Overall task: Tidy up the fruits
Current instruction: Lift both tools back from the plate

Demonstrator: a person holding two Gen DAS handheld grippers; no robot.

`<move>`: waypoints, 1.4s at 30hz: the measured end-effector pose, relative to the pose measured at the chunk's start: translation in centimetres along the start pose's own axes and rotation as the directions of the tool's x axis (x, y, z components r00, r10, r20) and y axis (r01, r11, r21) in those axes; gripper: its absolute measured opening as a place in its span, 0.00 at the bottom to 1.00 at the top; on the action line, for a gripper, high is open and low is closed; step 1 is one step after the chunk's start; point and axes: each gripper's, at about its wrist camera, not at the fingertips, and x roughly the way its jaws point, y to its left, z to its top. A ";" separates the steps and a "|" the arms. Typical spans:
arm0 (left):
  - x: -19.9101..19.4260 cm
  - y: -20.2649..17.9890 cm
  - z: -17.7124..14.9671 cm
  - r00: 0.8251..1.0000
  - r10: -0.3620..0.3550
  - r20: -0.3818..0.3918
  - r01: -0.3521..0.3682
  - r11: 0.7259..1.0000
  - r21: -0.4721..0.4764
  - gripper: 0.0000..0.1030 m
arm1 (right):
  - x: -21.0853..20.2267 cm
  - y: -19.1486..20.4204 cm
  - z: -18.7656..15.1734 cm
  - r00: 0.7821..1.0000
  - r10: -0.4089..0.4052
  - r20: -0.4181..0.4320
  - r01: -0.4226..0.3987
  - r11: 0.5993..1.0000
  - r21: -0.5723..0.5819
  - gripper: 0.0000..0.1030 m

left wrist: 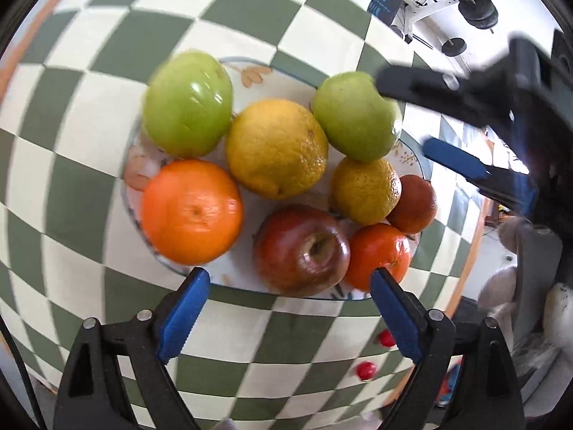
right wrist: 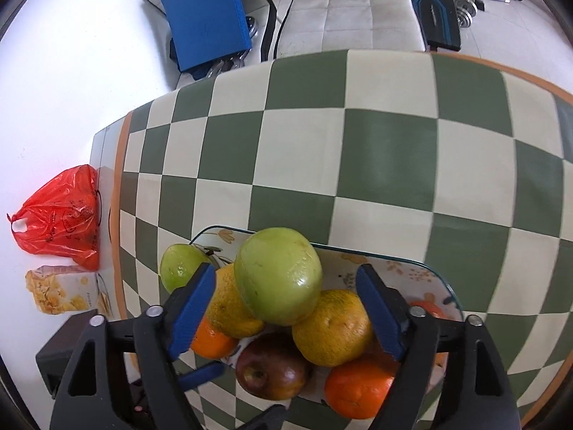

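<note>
A flowered plate (left wrist: pixel 247 75) on the checked table holds several fruits: two green apples (left wrist: pixel 188 104) (left wrist: pixel 354 116), a large yellow orange (left wrist: pixel 277 148), a smaller yellow one (left wrist: pixel 363 190), a bright orange (left wrist: pixel 191 211), a red apple (left wrist: pixel 302 251) and two tangerines (left wrist: pixel 379 254). My left gripper (left wrist: pixel 290 315) is open and empty, just before the plate's near rim. My right gripper (right wrist: pixel 286 311) is open, its jaws on either side of a green apple (right wrist: pixel 279 276) without touching it. It shows in the left wrist view (left wrist: pixel 422 114) over the right-hand green apple.
The green-and-white checked table (right wrist: pixel 386 143) has an orange border. Beyond its left edge, a red plastic bag (right wrist: pixel 57 215) and a snack packet (right wrist: pixel 61 294) lie on the floor. A blue chair (right wrist: pixel 204 14) and exercise equipment (right wrist: pixel 437 3) stand behind the table.
</note>
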 end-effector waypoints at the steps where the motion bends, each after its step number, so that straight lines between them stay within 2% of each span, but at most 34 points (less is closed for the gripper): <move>1: -0.6 0.0 -0.3 0.999 0.025 0.021 -0.025 1.000 0.018 0.89 | -0.6 0.0 -0.3 1.000 -0.017 0.013 0.017 1.000 -0.005 0.91; 3: -1.8 0.0 -0.7 0.994 0.091 0.067 -0.095 0.994 0.056 0.89 | -2.0 -0.4 -1.3 0.997 -0.069 0.046 0.069 0.998 -0.009 0.91; 7: -3.7 0.2 -2.0 0.962 0.223 0.160 -0.243 0.963 0.117 0.89 | -4.6 -1.2 -4.1 0.972 -0.199 0.124 0.202 0.979 -0.014 0.92; 10: -4.9 0.5 -2.5 0.941 0.269 0.203 -0.299 0.945 0.133 0.89 | -6.4 -1.2 -7.2 0.938 -0.291 0.188 0.302 0.953 -0.031 0.92; 13: -5.4 0.5 -3.9 0.928 0.283 0.241 -0.322 0.936 0.142 0.89 | -7.5 -1.5 -10.2 0.918 -0.329 0.221 0.343 0.939 -0.024 0.93; 16: -5.6 -0.6 -5.1 0.919 0.285 0.274 -0.334 0.930 0.154 0.89 | -8.3 -1.6 -12.9 0.904 -0.351 0.243 0.363 0.932 -0.004 0.93; 20: -6.5 -1.7 -6.7 0.904 0.279 0.323 -0.347 0.921 0.176 0.89 | -9.7 -1.6 -16.1 0.898 -0.349 0.267 0.356 0.934 0.025 0.95; 32: -14.0 -4.1 -14.2 0.842 0.202 0.501 -0.359 0.902 0.239 0.89 | -17.1 2.1 -23.8 0.844 -0.339 0.415 0.353 0.934 0.045 0.96; 35: -15.5 -4.3 -15.9 0.835 0.184 0.519 -0.353 0.902 0.248 0.89 | -19.2 3.1 -25.9 0.826 -0.336 0.453 0.355 0.934 0.046 0.96; 37: -16.4 -4.4 -17.1 0.830 0.174 0.530 -0.352 0.900 0.256 0.89 | -20.4 3.5 -27.2 0.825 -0.312 0.470 0.329 0.943 0.049 0.96; 40: -17.9 -4.4 -18.7 0.814 0.167 0.556 -0.355 0.901 0.248 0.89 | -22.2 4.7 -29.2 0.804 -0.308 0.508 0.334 0.942 0.042 0.96; 42: -18.6 -4.3 -19.5 0.799 0.174 0.576 -0.367 0.899 0.237 0.96 | -23.4 5.2 -30.5 0.786 -0.306 0.536 0.337 0.941 0.044 0.98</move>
